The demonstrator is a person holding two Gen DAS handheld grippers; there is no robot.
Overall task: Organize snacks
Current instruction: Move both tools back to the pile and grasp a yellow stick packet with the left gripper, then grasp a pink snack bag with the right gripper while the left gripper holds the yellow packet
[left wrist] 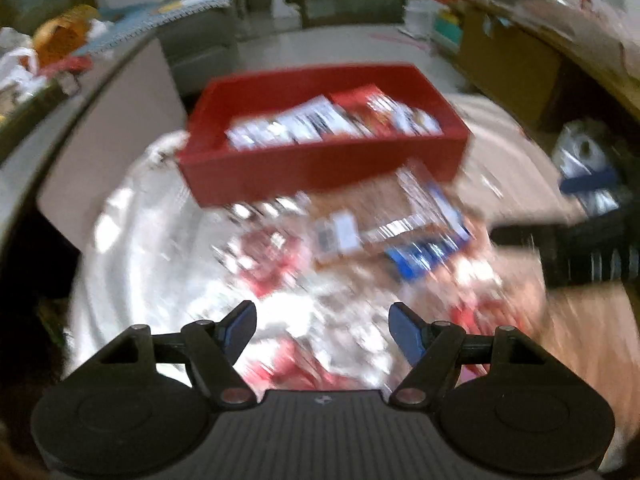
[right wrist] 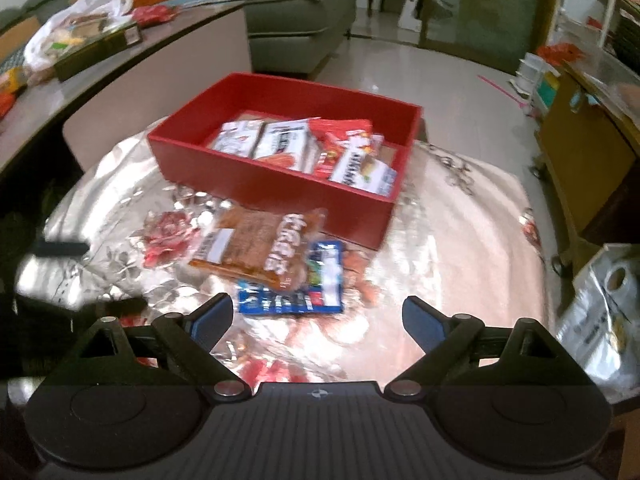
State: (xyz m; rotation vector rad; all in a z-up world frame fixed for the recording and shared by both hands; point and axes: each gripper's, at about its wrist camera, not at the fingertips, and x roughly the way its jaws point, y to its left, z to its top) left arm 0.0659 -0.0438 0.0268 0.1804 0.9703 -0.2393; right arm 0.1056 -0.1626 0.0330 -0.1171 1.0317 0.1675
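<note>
We hold both grippers spread and empty, left gripper [left wrist: 323,326], right gripper [right wrist: 318,318]; the brown snack packet [right wrist: 256,246] lies atop the blue packet [right wrist: 296,292]. Both rest near the far red rectangular tray [right wrist: 276,184]; it holds other packets.

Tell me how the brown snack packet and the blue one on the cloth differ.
The brown packet is larger and lies on top; the blue packet is smaller and partly covered by it. The brown packet bears big white lettering; the blue packet shows a busier multicoloured print. Both lie flat on the flowered cloth, outside the red box.
</note>
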